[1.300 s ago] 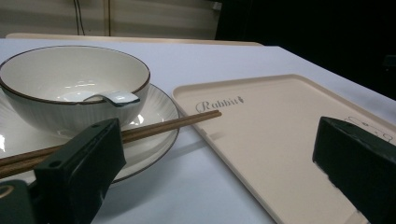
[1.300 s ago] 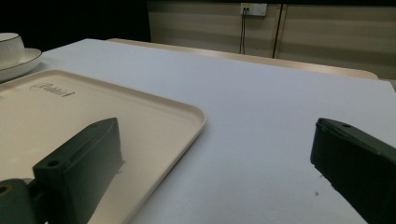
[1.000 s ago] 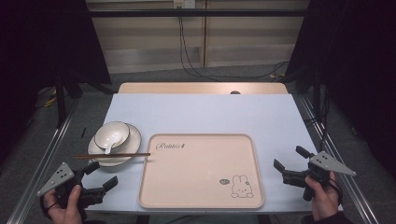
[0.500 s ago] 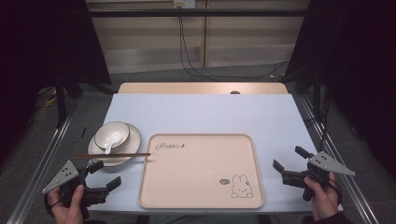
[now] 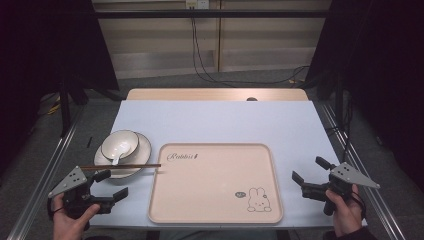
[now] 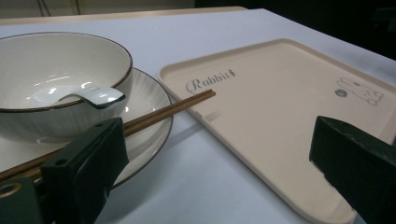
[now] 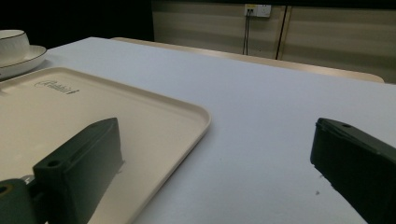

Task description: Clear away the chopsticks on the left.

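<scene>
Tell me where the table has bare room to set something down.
The beige rabbit-print tray is bare, as is the pale blue tabletop behind it. The left is crowded: white bowl, ribbed plate, brown chopsticks.

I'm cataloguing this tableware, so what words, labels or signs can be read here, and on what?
"Rabbit", in script, with a small mark after it too small to tell: on the tray near its far left corner.
Rabbit drawing with a small round mark beside it, no readable letters: near the tray's right front corner.
Bowl, plate, spoon, chopsticks: no text.

Lab recording bay; black curtains (image 5: 45,45); rail-framed table (image 5: 215,117)
</scene>
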A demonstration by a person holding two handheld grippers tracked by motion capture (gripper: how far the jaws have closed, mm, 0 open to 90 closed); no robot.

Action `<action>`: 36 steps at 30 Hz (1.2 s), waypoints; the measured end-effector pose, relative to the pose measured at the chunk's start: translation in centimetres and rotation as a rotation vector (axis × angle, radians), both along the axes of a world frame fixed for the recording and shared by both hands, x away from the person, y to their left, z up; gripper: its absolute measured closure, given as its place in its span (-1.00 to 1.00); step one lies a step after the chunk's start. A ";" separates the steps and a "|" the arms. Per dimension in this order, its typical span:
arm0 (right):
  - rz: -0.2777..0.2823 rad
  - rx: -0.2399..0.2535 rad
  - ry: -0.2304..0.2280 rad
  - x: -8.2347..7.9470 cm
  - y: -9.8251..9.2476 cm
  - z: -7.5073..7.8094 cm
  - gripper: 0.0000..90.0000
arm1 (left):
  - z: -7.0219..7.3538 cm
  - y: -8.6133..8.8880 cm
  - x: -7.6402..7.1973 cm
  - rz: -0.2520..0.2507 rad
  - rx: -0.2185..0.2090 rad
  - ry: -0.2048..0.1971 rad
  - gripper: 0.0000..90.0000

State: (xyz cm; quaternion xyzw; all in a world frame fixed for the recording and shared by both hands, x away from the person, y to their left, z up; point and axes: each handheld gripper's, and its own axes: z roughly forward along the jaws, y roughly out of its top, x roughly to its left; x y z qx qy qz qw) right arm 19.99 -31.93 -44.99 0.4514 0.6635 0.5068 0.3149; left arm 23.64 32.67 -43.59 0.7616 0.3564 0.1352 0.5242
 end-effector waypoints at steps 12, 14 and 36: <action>0.011 0.001 0.000 0.1 0.2 0.0 -0.96 | 0.9 2.3 1.6 -0.060 0.083 0.018 -0.82; 0.011 -0.004 -0.008 0.1 0.2 0.0 -0.96 | 0.9 2.4 1.9 -0.075 0.077 0.029 -0.82; 0.022 0.001 -0.007 0.2 0.4 0.0 -0.96 | 0.0 5.3 6.7 -0.228 0.280 -0.030 0.19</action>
